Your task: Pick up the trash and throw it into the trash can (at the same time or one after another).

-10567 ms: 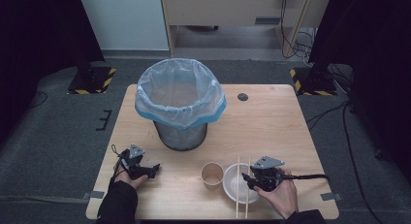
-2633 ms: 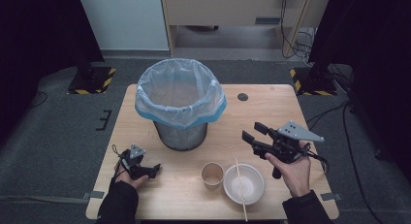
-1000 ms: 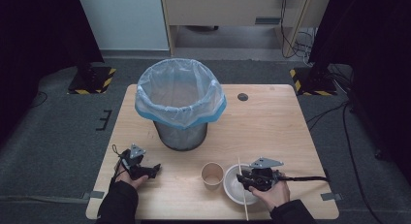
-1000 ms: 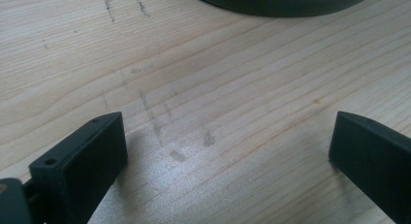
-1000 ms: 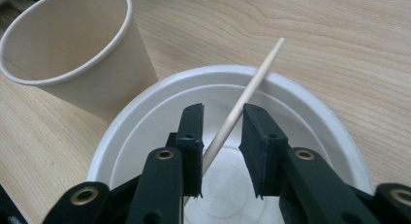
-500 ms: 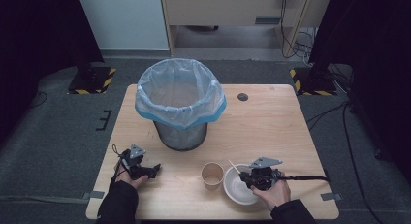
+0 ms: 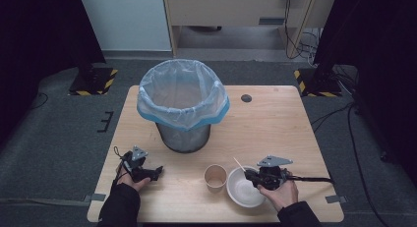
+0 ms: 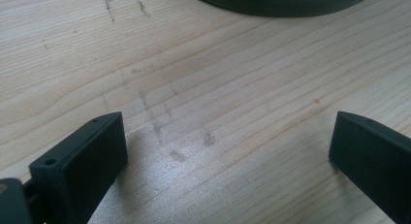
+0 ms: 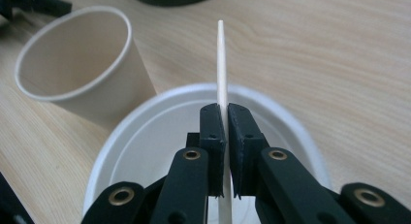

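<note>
The right hand-held gripper [image 9: 224, 120] has just clamped the chopstick [image 9: 221, 64] over the white bowl [image 9: 300, 136]; the left hand-held gripper [image 8: 228, 151] gapes empty on the counter [image 8: 218, 78].

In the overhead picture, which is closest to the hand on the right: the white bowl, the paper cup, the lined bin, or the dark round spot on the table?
From the right gripper, in the high view:
1. White round bowl, directly beneath its jaws.
2. Tan paper cup, just left of the bowl.
3. Dark mesh bin with a blue-and-white plastic liner, farther up and left.
4. Small dark round spot near the table's far edge. It is roughly as far as the bin, too close to call.
</note>
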A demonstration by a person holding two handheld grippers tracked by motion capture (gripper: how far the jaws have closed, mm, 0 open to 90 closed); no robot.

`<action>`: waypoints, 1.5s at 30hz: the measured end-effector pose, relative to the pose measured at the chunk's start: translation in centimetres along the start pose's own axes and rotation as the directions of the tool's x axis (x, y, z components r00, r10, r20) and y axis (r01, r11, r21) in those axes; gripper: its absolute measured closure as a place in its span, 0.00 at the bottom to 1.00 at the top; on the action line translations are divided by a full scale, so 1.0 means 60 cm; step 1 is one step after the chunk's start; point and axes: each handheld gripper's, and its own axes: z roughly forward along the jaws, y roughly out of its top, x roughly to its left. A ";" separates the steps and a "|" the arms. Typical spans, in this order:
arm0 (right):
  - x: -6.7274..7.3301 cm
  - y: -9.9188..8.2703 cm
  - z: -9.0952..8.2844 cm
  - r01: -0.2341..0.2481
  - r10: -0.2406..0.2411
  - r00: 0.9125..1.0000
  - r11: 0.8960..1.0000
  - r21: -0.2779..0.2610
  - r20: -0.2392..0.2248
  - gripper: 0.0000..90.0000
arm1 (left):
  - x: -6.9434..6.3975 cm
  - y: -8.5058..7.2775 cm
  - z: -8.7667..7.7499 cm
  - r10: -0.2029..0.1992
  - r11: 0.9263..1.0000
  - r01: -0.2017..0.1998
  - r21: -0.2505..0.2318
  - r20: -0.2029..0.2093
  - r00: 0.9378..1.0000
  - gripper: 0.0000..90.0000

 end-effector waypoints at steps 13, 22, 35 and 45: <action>-0.023 0.035 -0.037 -0.073 0.065 0.997 0.978 -0.196 -0.045 0.95 | 0.000 0.000 0.000 0.000 1.000 0.000 0.000 0.000 1.000 0.00; -0.037 0.071 -0.061 -0.090 0.067 0.995 0.939 -0.332 -0.078 0.95 | 0.000 0.000 0.000 0.000 1.000 0.000 0.000 0.000 1.000 0.00; -0.019 0.176 -0.111 -0.093 0.026 0.991 0.842 -0.531 -0.133 0.95 | 0.000 0.000 0.000 0.000 1.000 0.000 0.000 0.000 1.000 0.00; -0.008 0.245 -0.142 -0.097 0.007 0.990 0.763 -0.639 -0.141 0.95 | 0.000 0.000 0.000 0.000 1.000 0.000 0.000 0.000 1.000 0.00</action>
